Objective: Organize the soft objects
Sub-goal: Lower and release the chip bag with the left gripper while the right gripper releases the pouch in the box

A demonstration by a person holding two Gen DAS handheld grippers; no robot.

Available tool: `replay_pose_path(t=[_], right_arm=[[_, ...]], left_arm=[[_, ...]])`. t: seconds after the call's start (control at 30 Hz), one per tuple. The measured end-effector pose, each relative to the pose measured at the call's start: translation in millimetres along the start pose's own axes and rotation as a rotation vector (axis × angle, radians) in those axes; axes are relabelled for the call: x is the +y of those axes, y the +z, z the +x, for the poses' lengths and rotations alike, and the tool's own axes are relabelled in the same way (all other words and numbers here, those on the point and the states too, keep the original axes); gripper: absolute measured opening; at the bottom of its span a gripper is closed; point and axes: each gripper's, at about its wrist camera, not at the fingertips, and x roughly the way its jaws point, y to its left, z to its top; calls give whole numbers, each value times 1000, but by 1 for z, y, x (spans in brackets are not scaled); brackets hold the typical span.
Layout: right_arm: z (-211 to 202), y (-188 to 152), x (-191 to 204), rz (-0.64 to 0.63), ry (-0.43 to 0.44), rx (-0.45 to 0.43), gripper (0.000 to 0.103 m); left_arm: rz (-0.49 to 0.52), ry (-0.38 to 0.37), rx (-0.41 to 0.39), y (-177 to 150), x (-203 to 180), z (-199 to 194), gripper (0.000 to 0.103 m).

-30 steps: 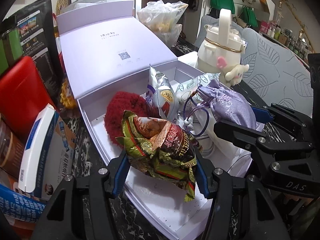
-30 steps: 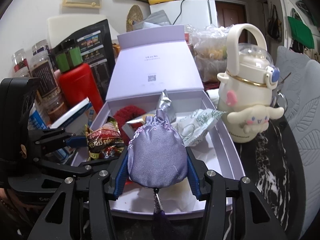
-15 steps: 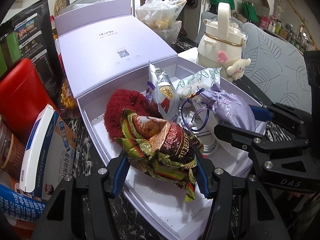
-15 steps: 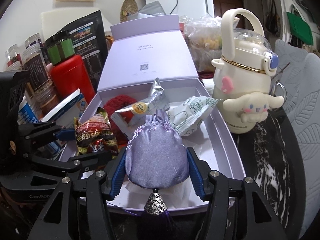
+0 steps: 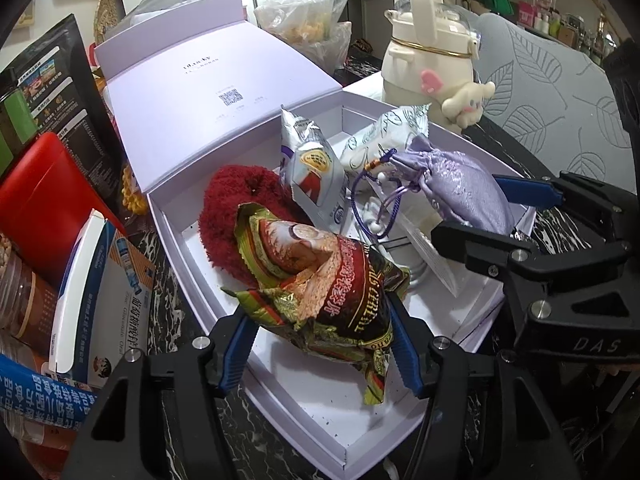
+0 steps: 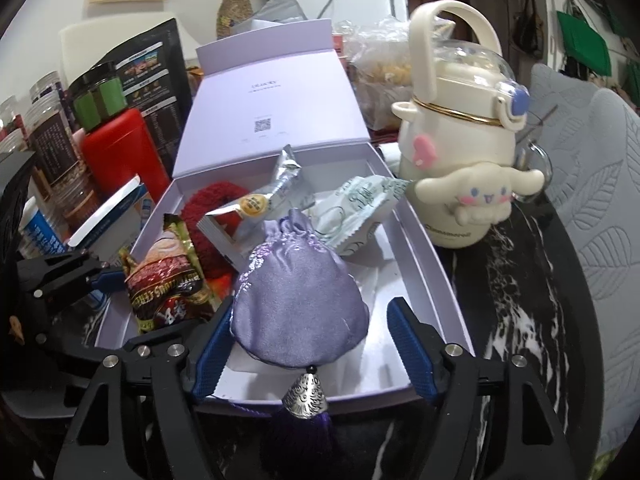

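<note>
Left gripper [image 5: 322, 344] is pinching a crinkled red-and-green snack packet [image 5: 320, 288] over the near end of the open lilac gift box [image 5: 320, 432]; both blue pads are pressing into the packet, whose underside is blocking the box floor beneath it. Its jaws have just been opening slightly with the packet between them.

Right gripper [image 6: 312, 344] is spreading: jaws have just been opening around the lilac satin drawstring pouch [image 6: 298, 300]. In the right wrist view a clear gap is showing between the pouch and the right pad, while the left pad is sitting just beside or touching the fabric, hard to tell which. Pouch is lying in the box near its front wall, its silver cap and dark purple tassel [image 6: 305, 416] hanging over the rim, tassel end cut off by the gripper body.

Behind, inside the box: a red fuzzy item [image 5: 236, 204], mostly covered by the snack packet, a silver foil sachet [image 5: 310, 168] leaning upright, and a white-green printed packet [image 5: 380, 140] partly tucked behind the pouch. White cords and a paper under the pouch are too cluttered to identify.

Cream cartoon-dog water bottle [image 6: 456, 160] is standing just right of the box on the black marbled tabletop [image 6: 520, 300]. Jars and cartons on the left are cut off by the fisheye edge.
</note>
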Motion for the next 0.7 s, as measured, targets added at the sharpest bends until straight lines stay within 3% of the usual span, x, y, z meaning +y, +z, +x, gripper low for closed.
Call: replay_pose_path(t=[0.27,0.37,0.4,0.47,0.7], right_arm=[[-21,-2,-9,54,3,-24,77],[-27,-2,-8,48,-9,-30,77],[-30,-2,-8,46,-14,-33,77],[-37,-2,-8,48,-18,-40,77],[-61,3,-1,32,-38,-73,77]], left_arm=[[-51,-43,28,0,2,-4,62],[-56,-38,26,0,1,-7,67],[-58,-34,23,0,1,-8,75],[-62,-24,13,-1,1,-12,80],[-80,6,-51,2,8,-39,81]])
